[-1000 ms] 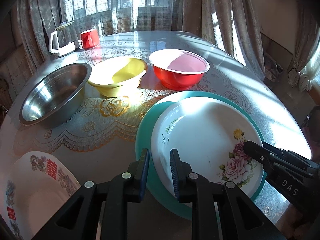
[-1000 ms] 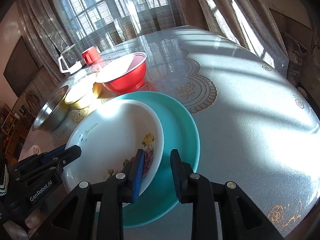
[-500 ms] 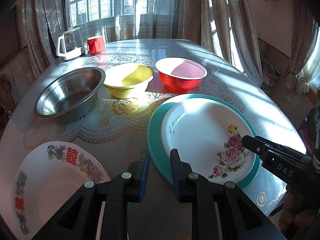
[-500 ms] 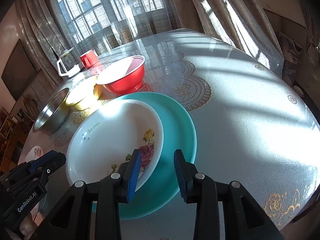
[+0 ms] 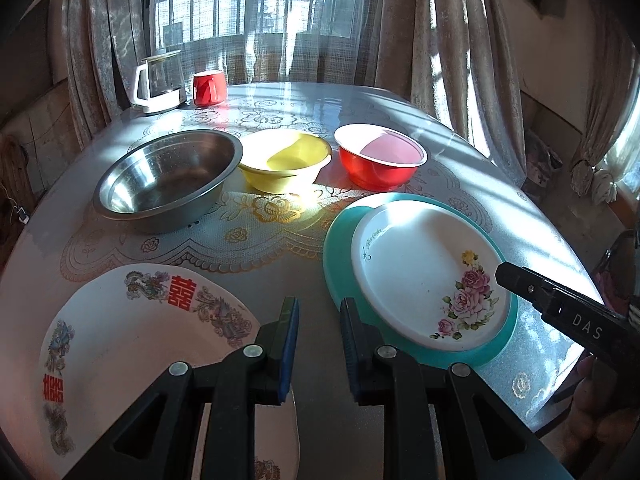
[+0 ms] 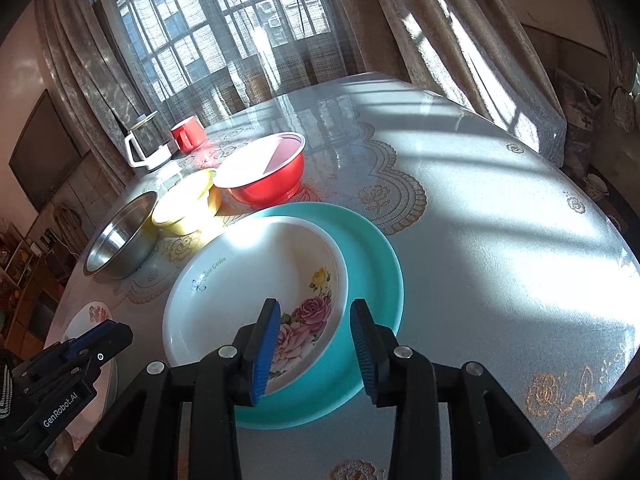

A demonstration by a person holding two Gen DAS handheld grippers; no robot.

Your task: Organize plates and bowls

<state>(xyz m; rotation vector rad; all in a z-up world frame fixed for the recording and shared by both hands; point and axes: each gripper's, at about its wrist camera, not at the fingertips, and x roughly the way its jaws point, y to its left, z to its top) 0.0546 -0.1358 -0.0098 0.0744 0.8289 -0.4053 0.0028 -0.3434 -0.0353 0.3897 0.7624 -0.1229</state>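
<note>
A white floral plate (image 5: 420, 276) (image 6: 248, 292) lies on a teal plate (image 5: 340, 252) (image 6: 376, 264). To their left lies a white plate with red characters (image 5: 132, 340). Behind them stand a steel bowl (image 5: 168, 172), a yellow bowl (image 5: 284, 164) and a red bowl (image 5: 376, 160) in a row. My left gripper (image 5: 320, 308) hovers between the two white plates, jaws nearly together and nothing in them. My right gripper (image 6: 314, 308) stands open just above the floral plate's near rim, with its pads off the plate.
A glass jug (image 5: 158, 80) and a red mug (image 5: 208, 88) stand at the table's far left. The round table (image 6: 500, 240) carries a lace-pattern cloth and drops off close on the right. Curtains and a window lie behind.
My left gripper drew back and to the left, off the stacked plates' rim, so the red-character plate came into view. My right gripper's jaws widened and lifted slightly from the floral plate's rim.
</note>
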